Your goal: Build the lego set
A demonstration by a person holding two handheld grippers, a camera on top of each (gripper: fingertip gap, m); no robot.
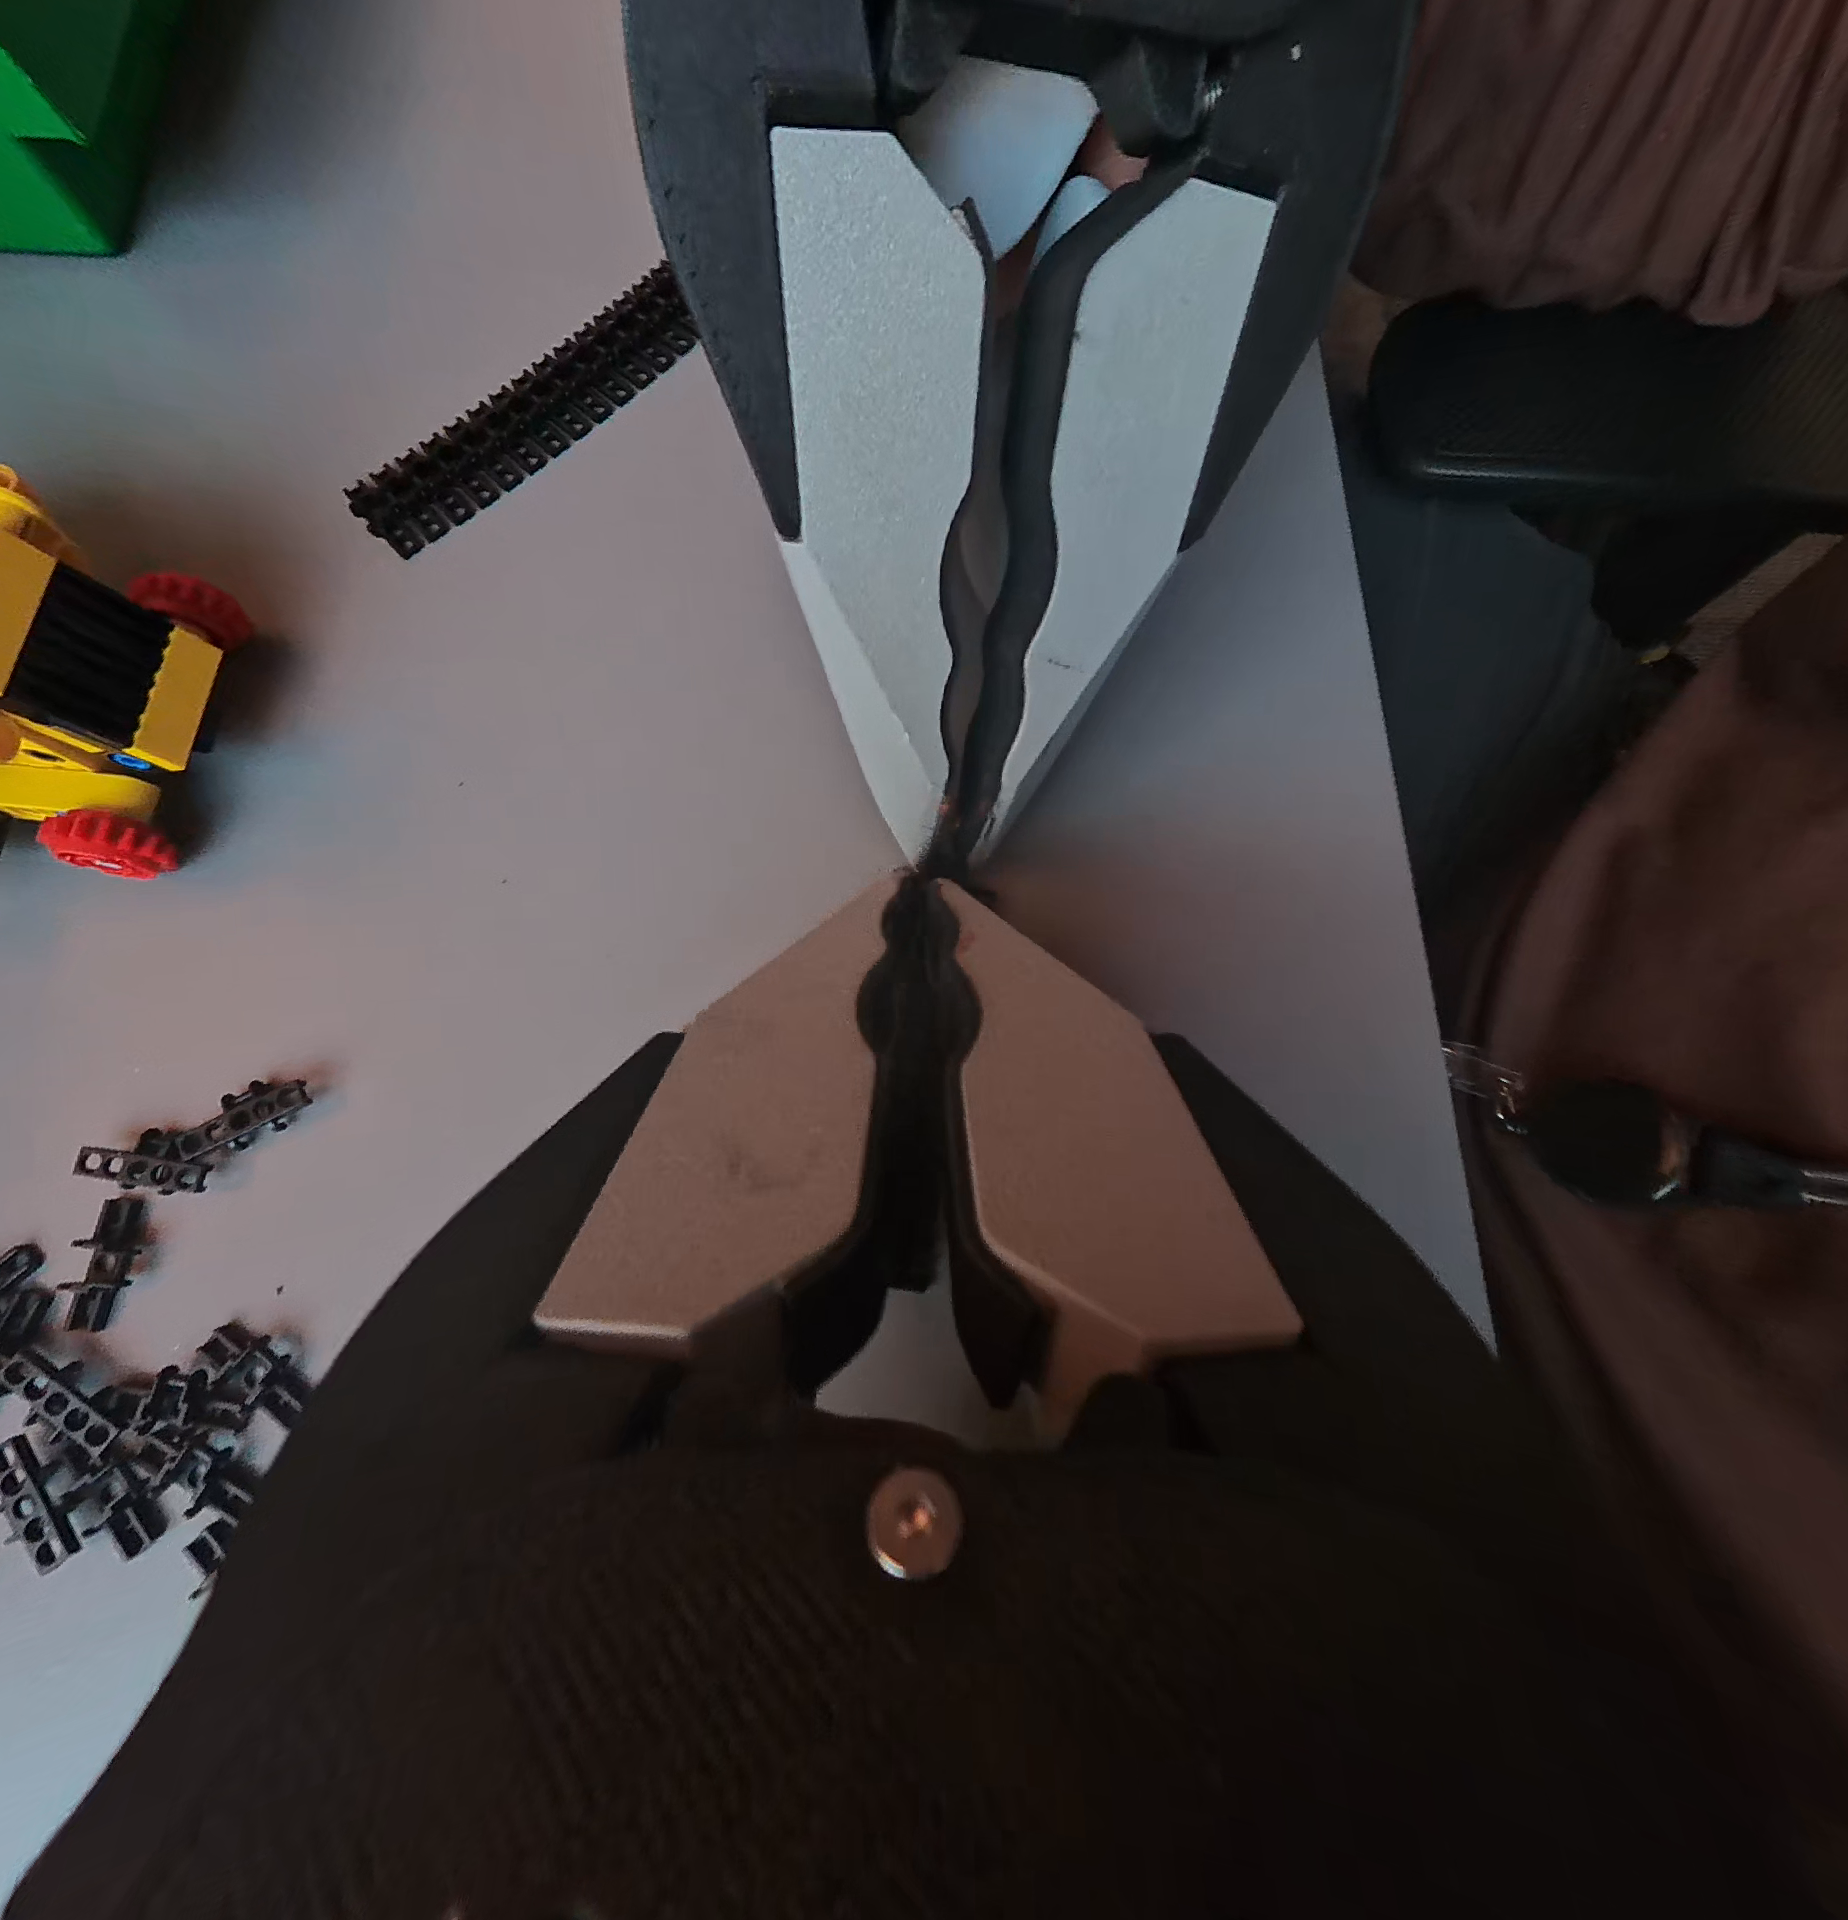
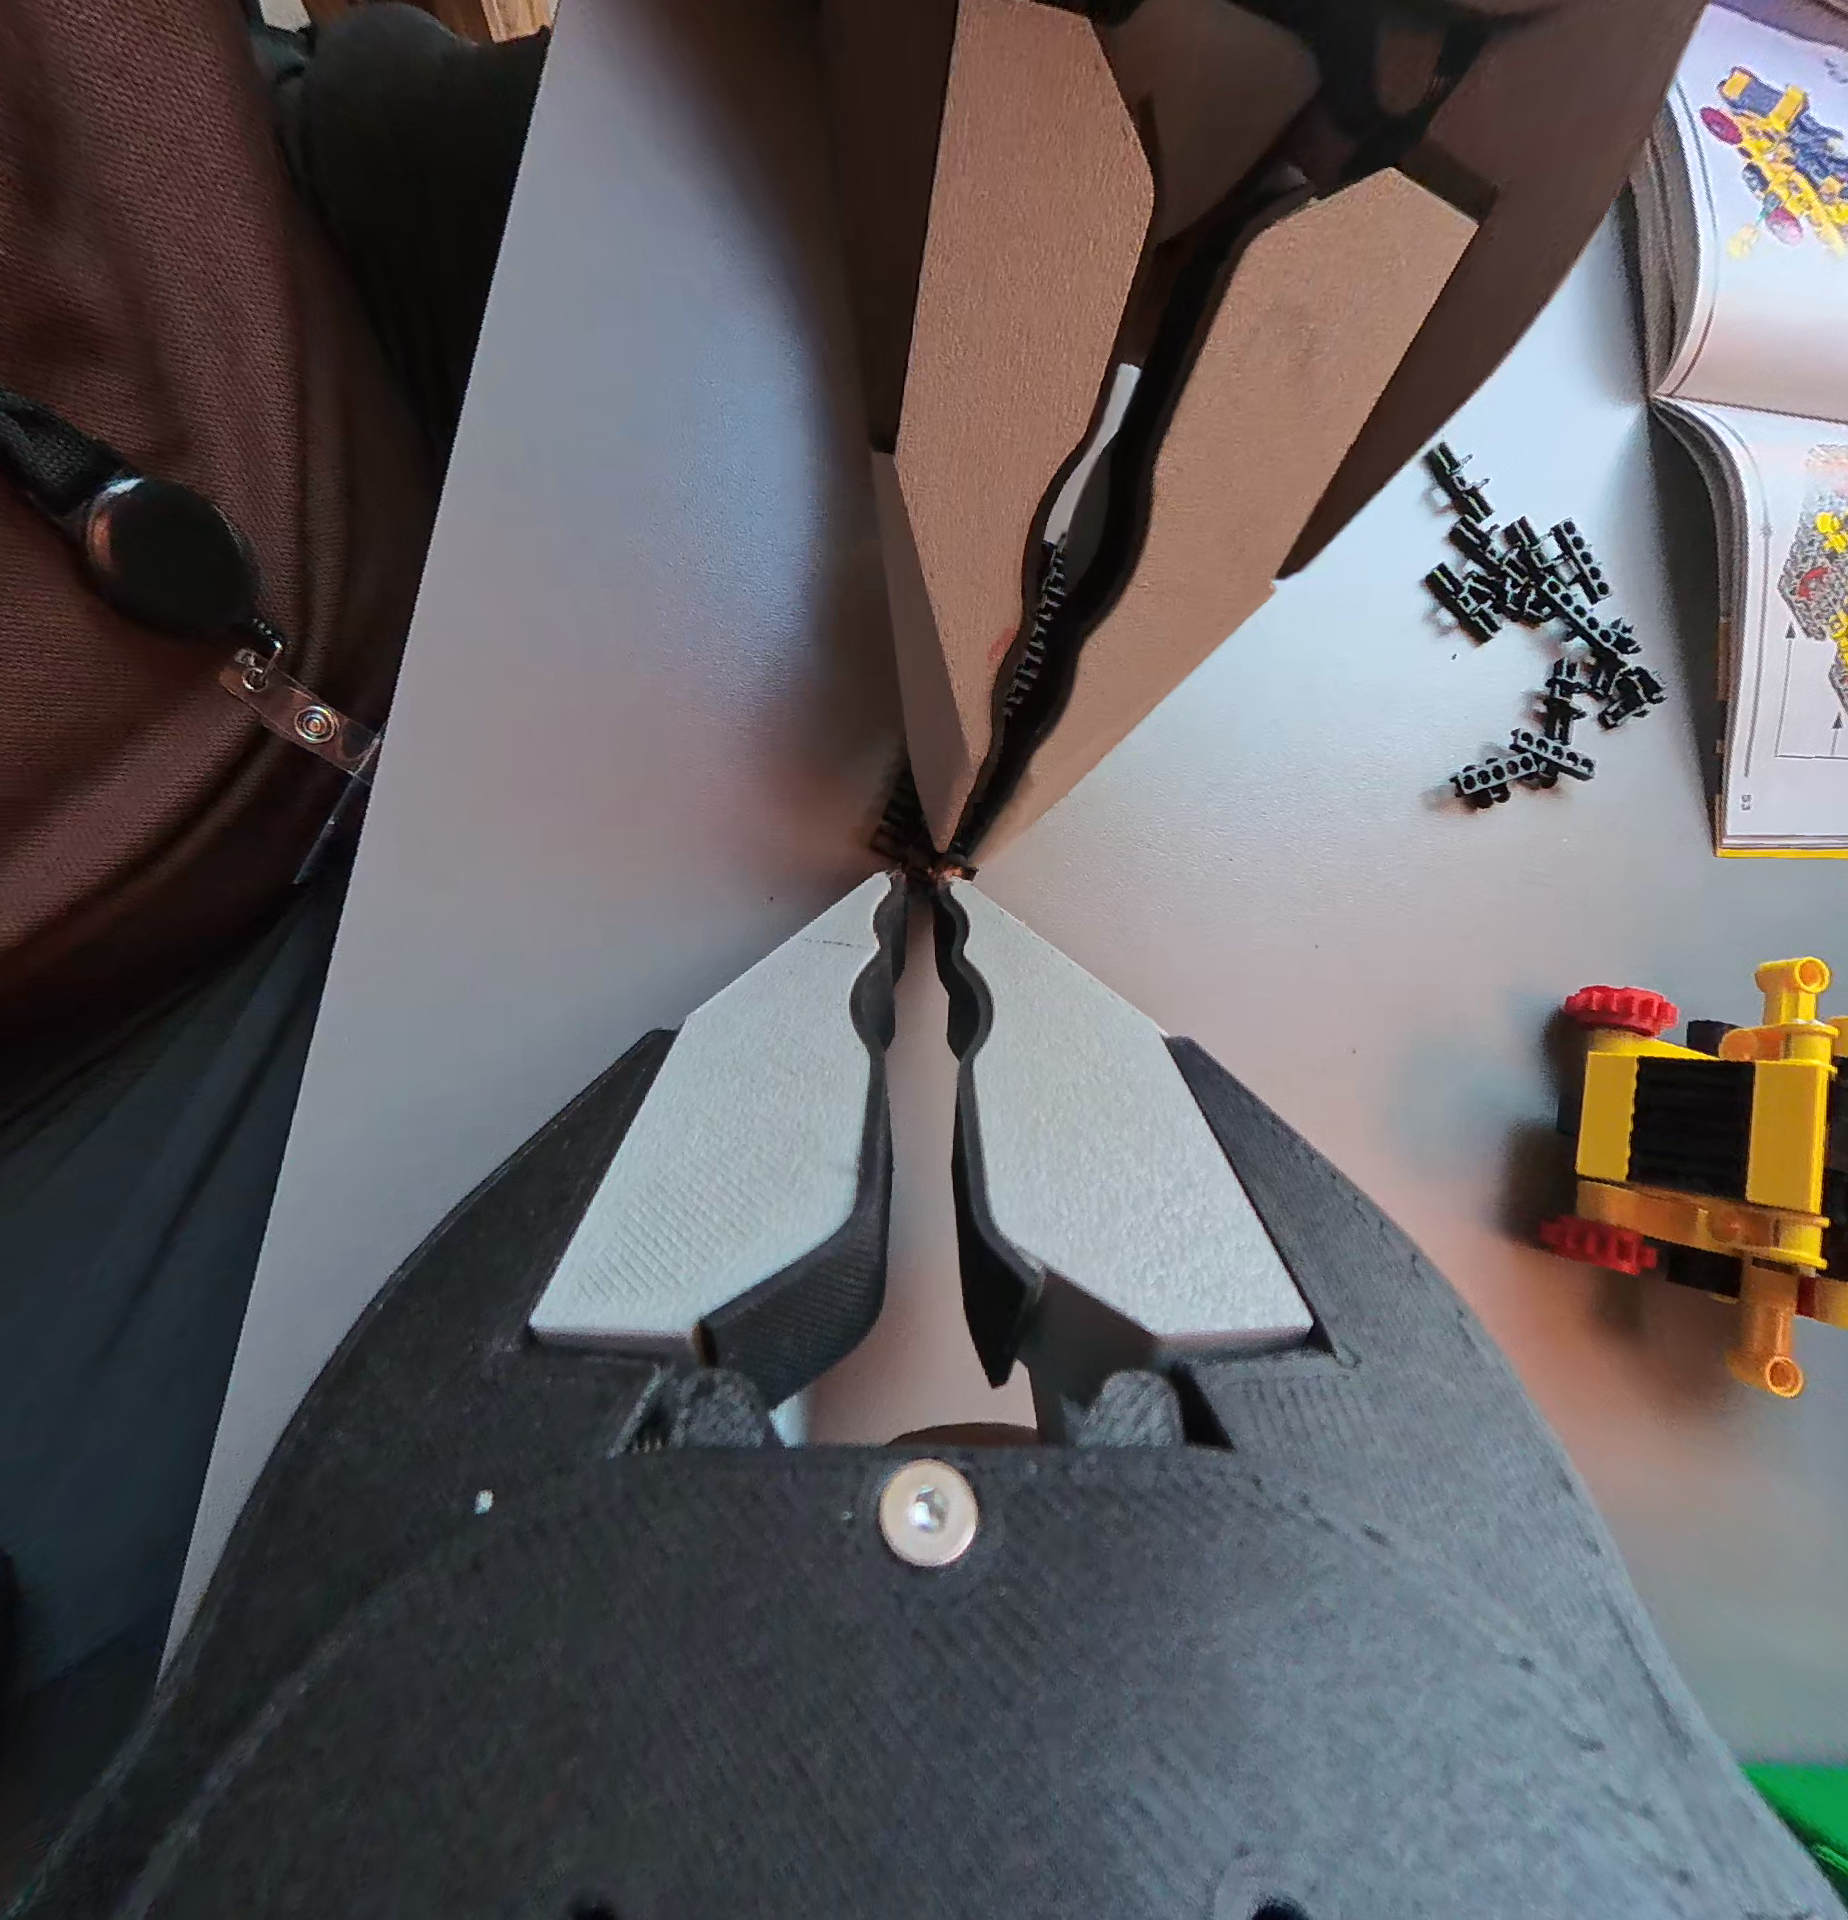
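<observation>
My left gripper, with tan fingers, and my right gripper, with grey fingers, meet tip to tip above the grey table near its front edge. In the right wrist view the left gripper is shut on a short black track strip that runs between its fingers and sticks out at the tips. My right gripper is shut on a small black track link at the strip's end. The joint itself is mostly hidden by the fingertips.
A long black track chain lies behind. A pile of loose black links and the yellow vehicle with red gears lie to the side. An open instruction booklet, a green box and a person's torso are at the edges. The grippers are tip to tip, or close to it.
</observation>
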